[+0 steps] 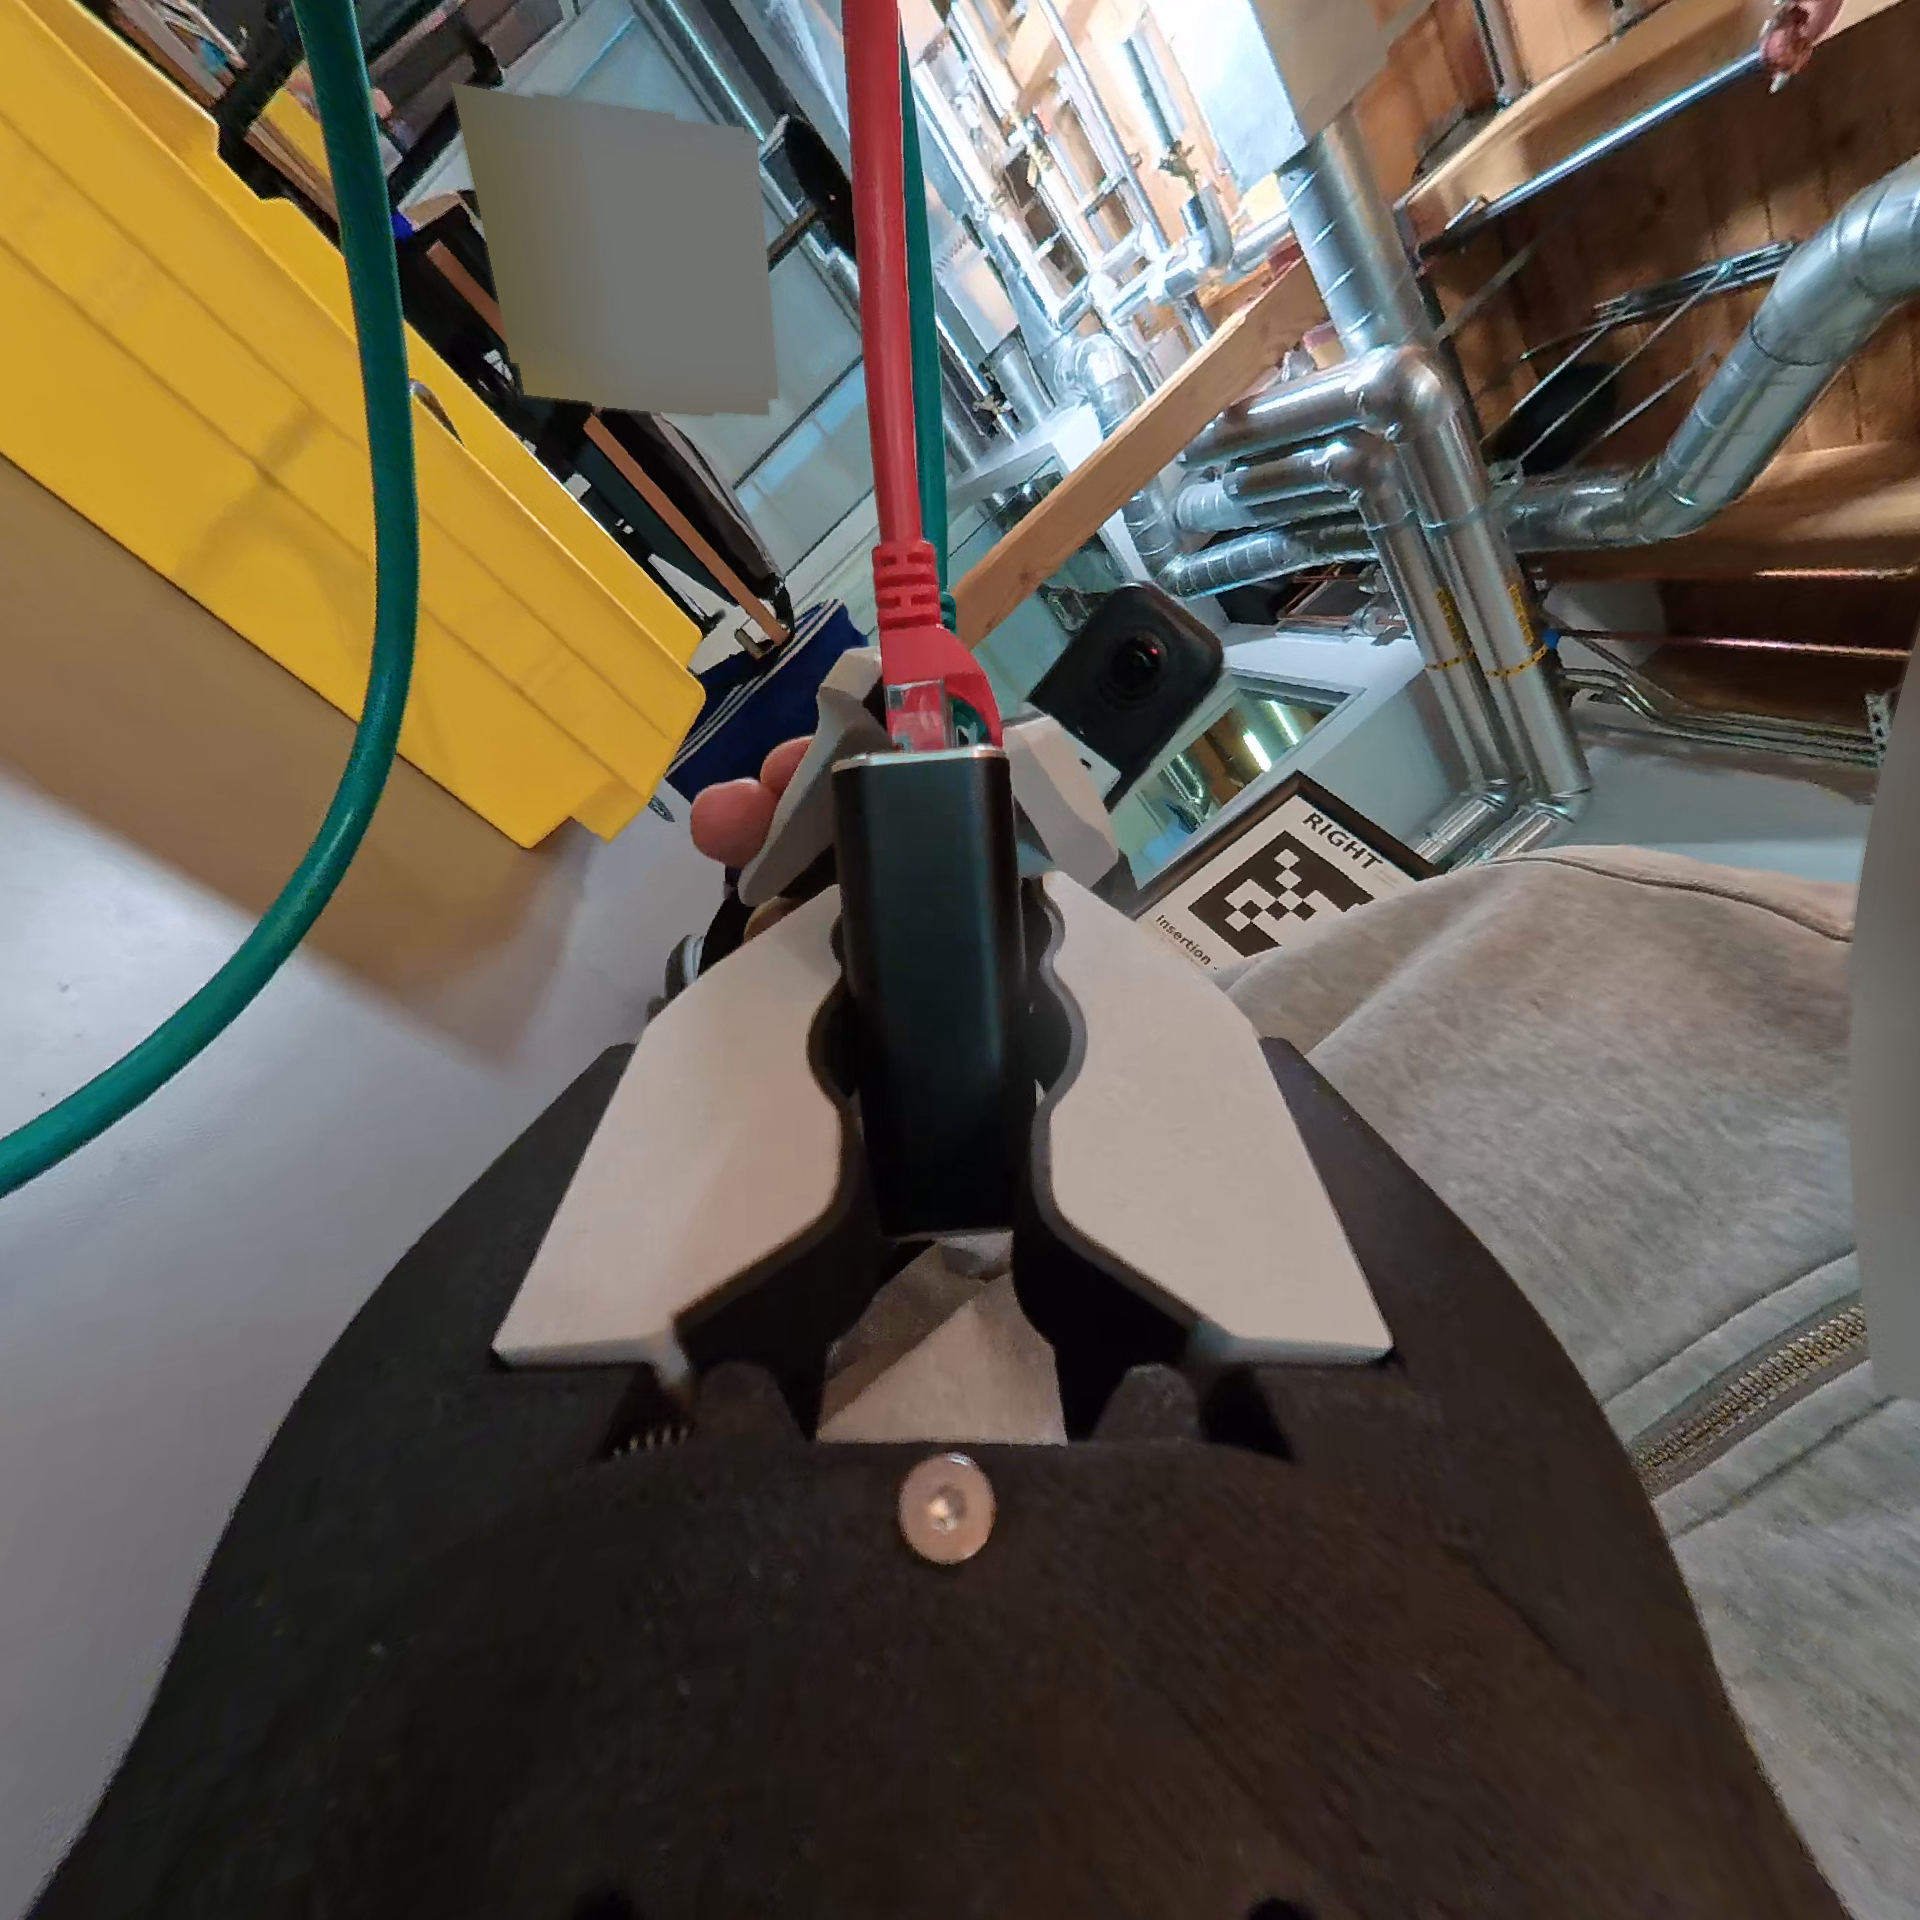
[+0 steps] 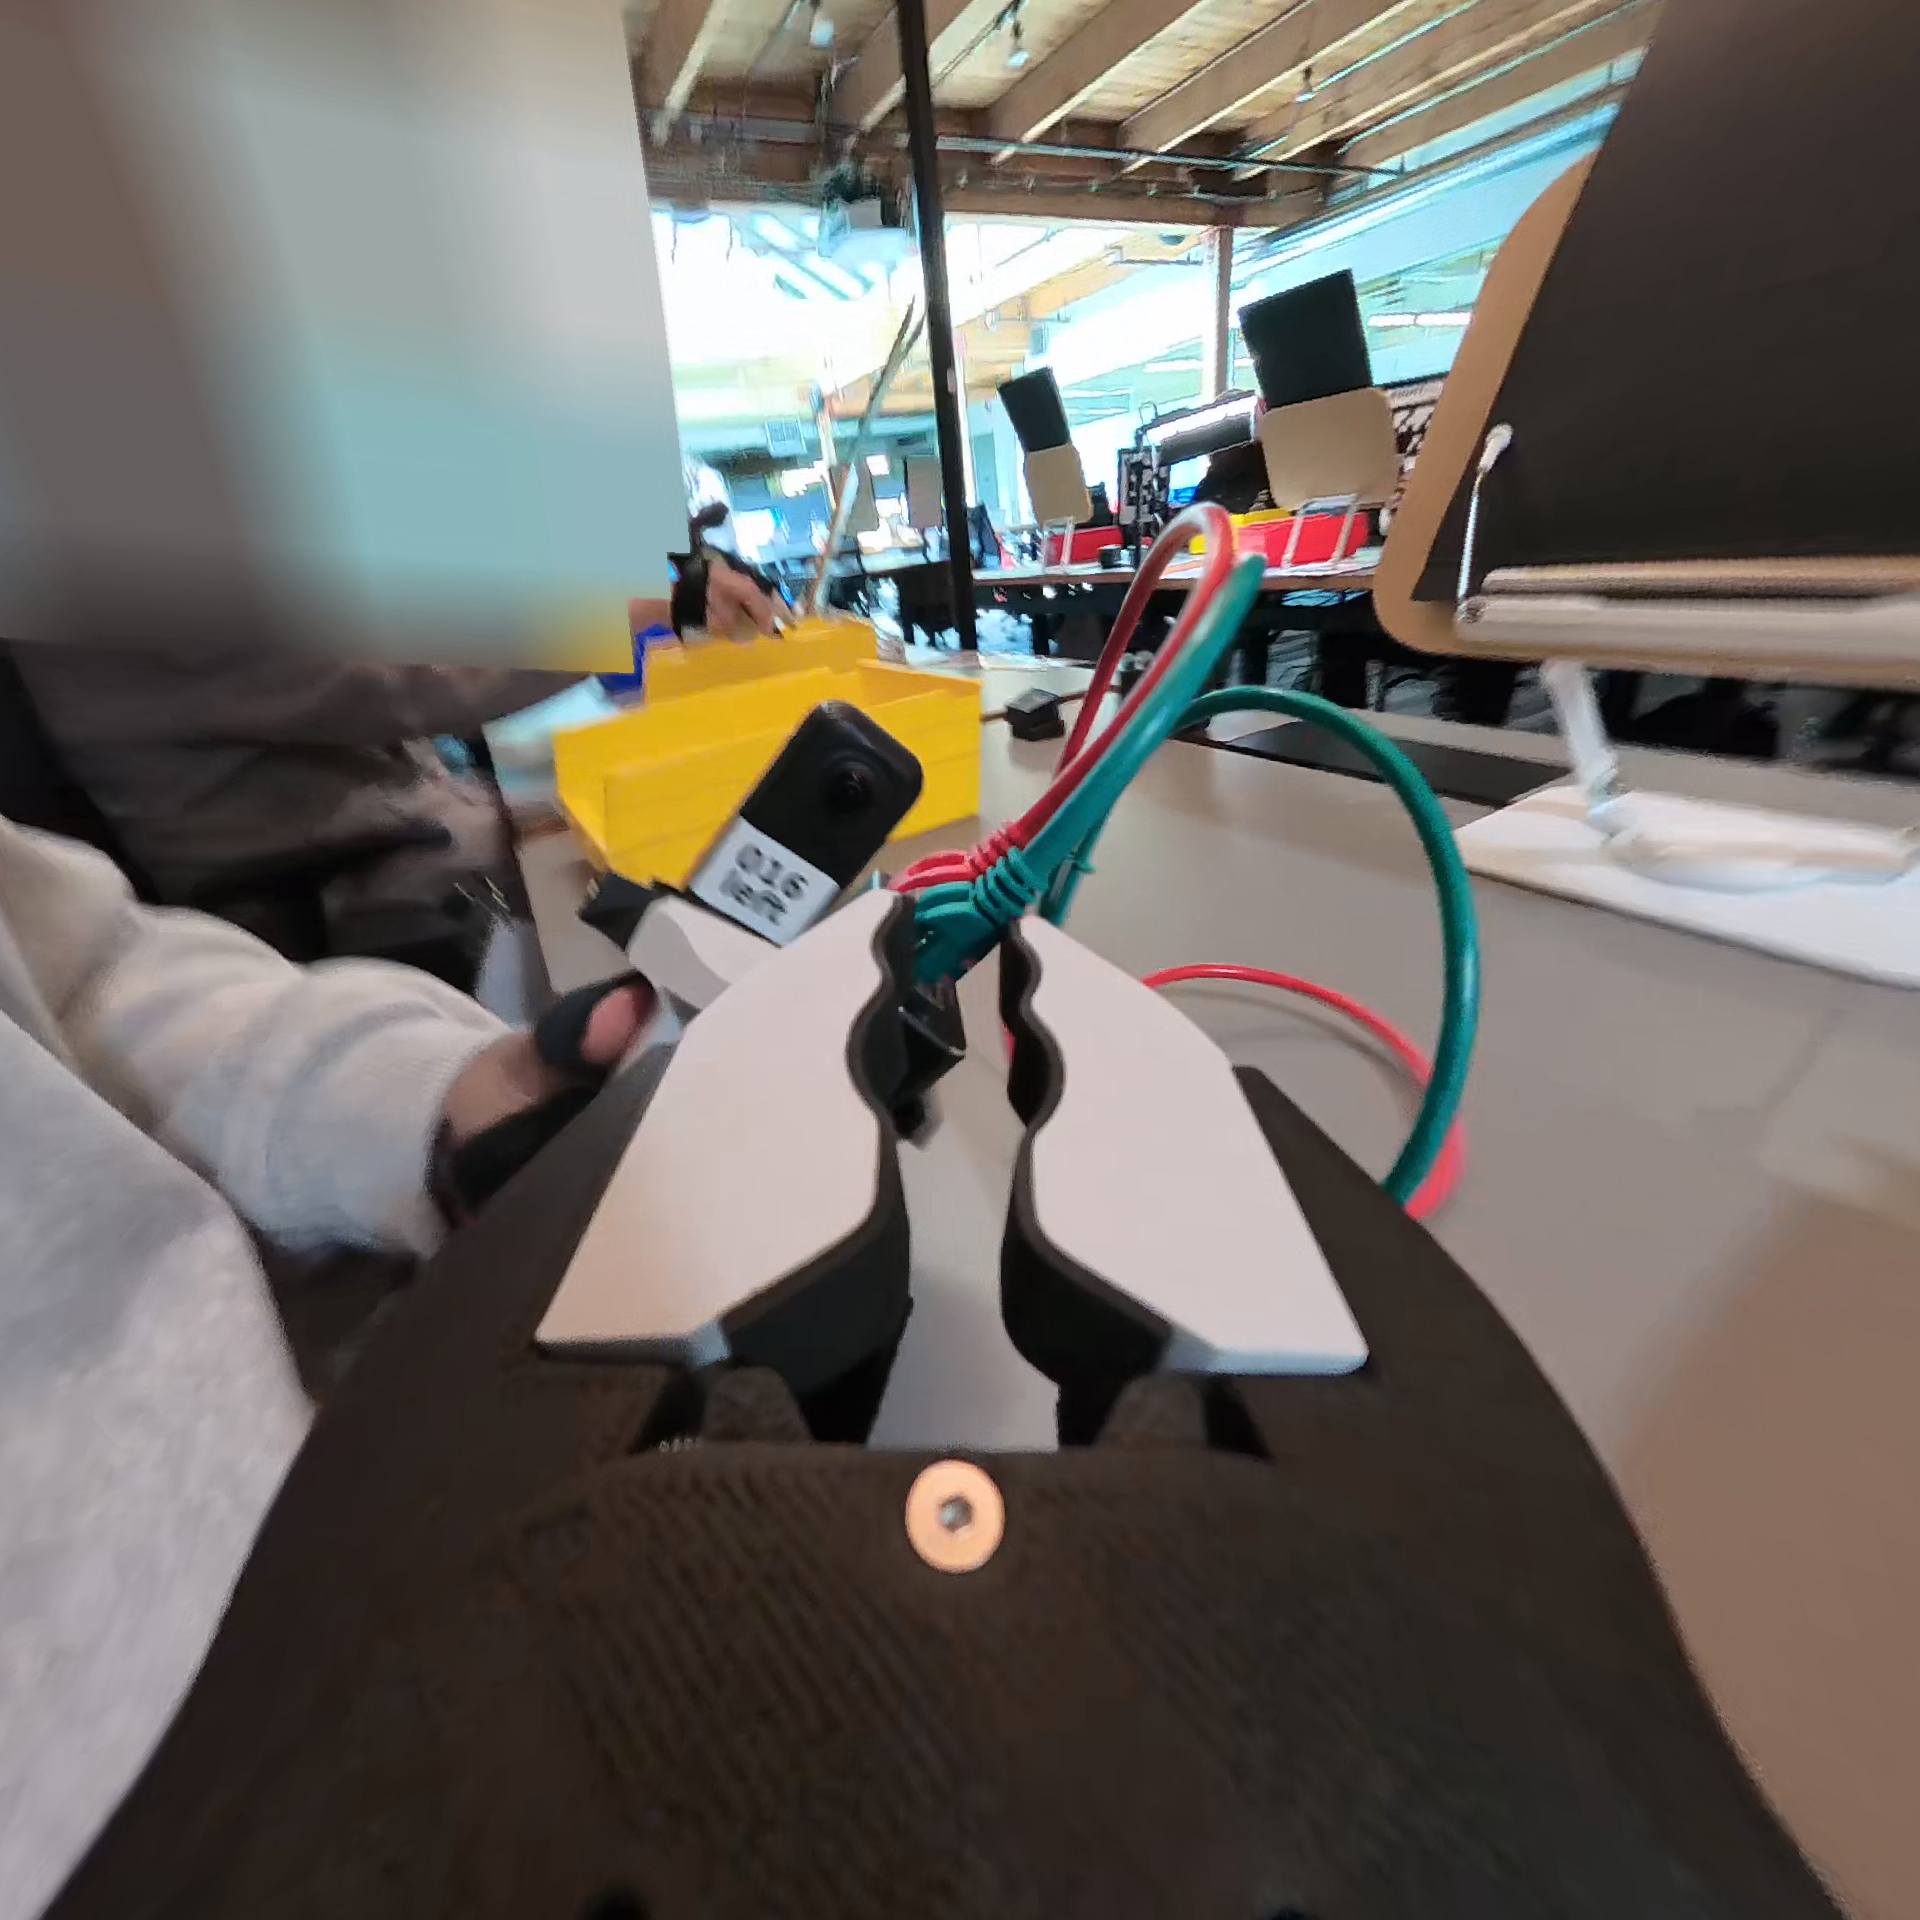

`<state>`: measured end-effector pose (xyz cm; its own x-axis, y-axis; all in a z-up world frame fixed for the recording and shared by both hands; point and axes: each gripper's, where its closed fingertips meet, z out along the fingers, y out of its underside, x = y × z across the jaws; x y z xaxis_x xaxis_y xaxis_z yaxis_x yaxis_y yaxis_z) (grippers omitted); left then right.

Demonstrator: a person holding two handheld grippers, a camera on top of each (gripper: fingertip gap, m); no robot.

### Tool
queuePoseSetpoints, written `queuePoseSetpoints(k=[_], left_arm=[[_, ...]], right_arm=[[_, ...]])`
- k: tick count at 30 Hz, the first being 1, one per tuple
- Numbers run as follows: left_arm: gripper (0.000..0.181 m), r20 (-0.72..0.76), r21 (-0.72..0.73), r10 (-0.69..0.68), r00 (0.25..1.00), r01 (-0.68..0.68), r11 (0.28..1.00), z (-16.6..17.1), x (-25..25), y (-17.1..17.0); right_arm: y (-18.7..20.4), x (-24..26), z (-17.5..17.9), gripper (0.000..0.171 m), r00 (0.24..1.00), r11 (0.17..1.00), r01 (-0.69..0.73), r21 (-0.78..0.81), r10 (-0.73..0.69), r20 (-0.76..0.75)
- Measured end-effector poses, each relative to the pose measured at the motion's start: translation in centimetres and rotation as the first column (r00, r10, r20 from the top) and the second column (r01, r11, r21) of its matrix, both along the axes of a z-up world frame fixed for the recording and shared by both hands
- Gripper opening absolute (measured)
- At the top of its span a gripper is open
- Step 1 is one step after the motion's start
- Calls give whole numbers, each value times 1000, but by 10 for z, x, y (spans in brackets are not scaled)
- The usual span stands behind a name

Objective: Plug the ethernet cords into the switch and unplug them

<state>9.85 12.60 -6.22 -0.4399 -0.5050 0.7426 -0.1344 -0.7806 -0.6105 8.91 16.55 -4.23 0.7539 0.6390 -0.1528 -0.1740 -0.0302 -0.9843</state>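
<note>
The switch point(image 1: 925, 997) ports stay hidden behind the red plug point(image 1: 914, 665).

I'm at a pale grey bench point(image 2: 1558, 1039). Yellow bins point(image 2: 790, 748) sit toward its far left edge, one big in my left view point(image 1: 260, 499). A white stand point(image 2: 1621, 821) holding a dark, tan-edged board point(image 2: 1714, 343) is on the right edge. Ceiling is exposed wood joists point(image 2: 1195, 62), with silver ducts point(image 1: 1403, 436) and a timber beam point(image 1: 1143, 436) overhead. Bright windows point(image 2: 769, 312) at the far end, a black post point(image 2: 935, 312) in front, more benches point(image 2: 1143, 571) behind.
</note>
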Motion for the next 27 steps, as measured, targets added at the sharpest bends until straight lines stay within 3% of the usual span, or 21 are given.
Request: queuePoseSetpoints(k=[3,9,16,18,21,23,25,27], left_arm=[[29,0,8,-19,1000,19,1000,0,-1,-1],[29,-15,8,-16,1000,16,1000,-1,1,0],[30,0,-50,-8,1000,8,999,2,2,-1],[30,11,-72,-10,1000,11,997,4,2,-2],[30,31,-113,-11,999,14,994,6,2,-2],[28,25,-118,-4,1000,7,993,4,2,-2],[29,-15,4,-78,997,78,997,-10,4,-36],[28,51,-75,-138,989,142,987,6,5,-55]], right_arm=[[1,-1,2,15,988,996,-38,-76,26,-153],[5,1,1,15,969,992,-36,-123,4,-248],[6,2,2,16,995,995,98,-24,-98,-23],[6,2,4,16,994,994,100,-33,-102,-39],[8,3,5,15,981,994,56,-98,-73,-178],[14,26,11,15,935,984,123,-127,-158,-318],[20,85,24,13,873,963,235,-130,-268,-408],[14,93,21,14,906,954,287,-86,-300,-298]])
